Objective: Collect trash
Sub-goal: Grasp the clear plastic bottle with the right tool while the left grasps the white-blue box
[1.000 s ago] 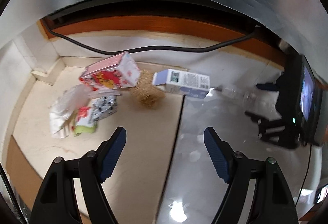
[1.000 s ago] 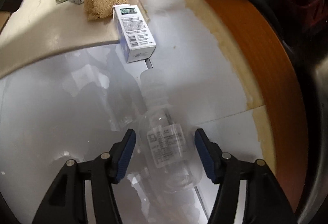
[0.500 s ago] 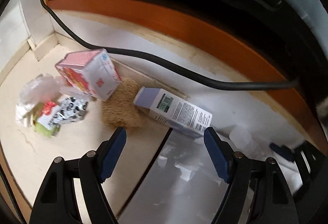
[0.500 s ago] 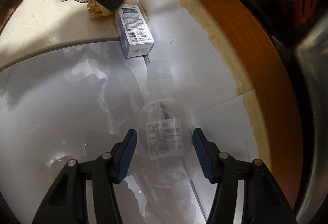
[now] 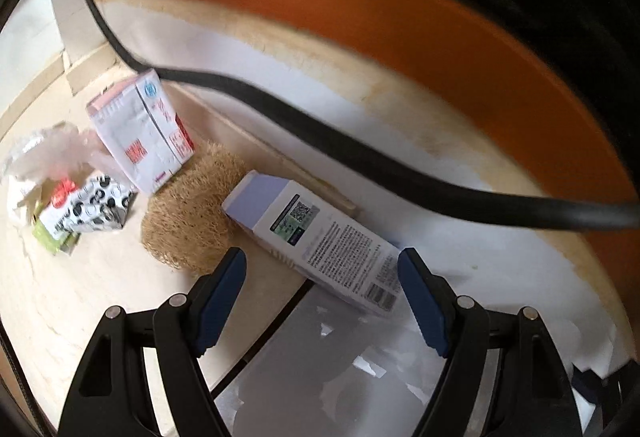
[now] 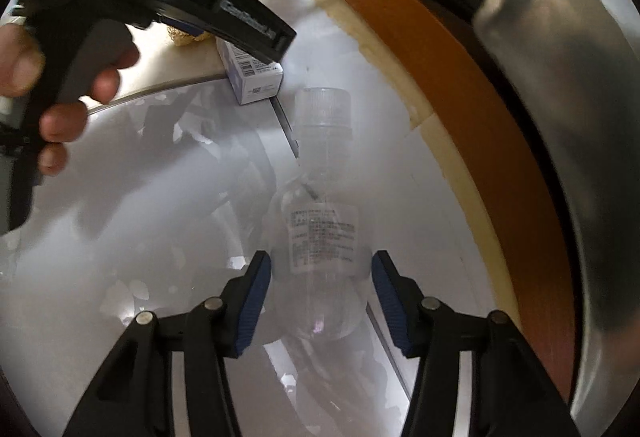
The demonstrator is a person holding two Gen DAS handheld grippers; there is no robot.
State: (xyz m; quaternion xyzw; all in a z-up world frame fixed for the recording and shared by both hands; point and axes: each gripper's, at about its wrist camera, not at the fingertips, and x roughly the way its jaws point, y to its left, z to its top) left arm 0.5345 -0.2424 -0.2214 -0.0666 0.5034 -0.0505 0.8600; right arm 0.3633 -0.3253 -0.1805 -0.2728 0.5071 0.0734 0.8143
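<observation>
Clear plastic bottle [image 6: 320, 237] lying on glossy grey floor [image 6: 140, 237], ribbed cap [image 6: 323, 107] pointing away from the camera, white printed label facing up. Sits between the 2 blue-padded fingers of the right gripper [image 6: 322, 277], which tilts steeply down at the floor. Jaws closing, the bottle's body between them; left pad [image 6: 256, 293] about at the bottle's wall, right pad [image 6: 390, 297] with a thin gap beside it; firm contact cannot be told.

Seen in the right wrist view at upper left: a hand [image 6: 52, 85] wrapped round a black pistol-style handle, fingers curled on the grip, holding the other tool above the floor, near a white and lilac box [image 6: 256, 79].

Left gripper [image 5: 322, 277] also angled steeply downward, fingers spread wide, nothing clamped. Box [image 5: 316, 241] lying on its side, its barcoded end lying between the 2 blue pads [image 5: 224, 297] but beyond them, not touched. Just left of the box and touching it, a tan fibrous scrubber [image 5: 188, 225]. Further left on the beige tile [image 5: 80, 297]: a red and white carton [image 5: 140, 133] tipped against the wall's base, a black and white spotted packet [image 5: 92, 207], crumpled clear plastic wrap [image 5: 44, 153].

Thick black cable [image 5: 360, 157] running across the white wall above the box, below an orange-brown band [image 5: 400, 17].
</observation>
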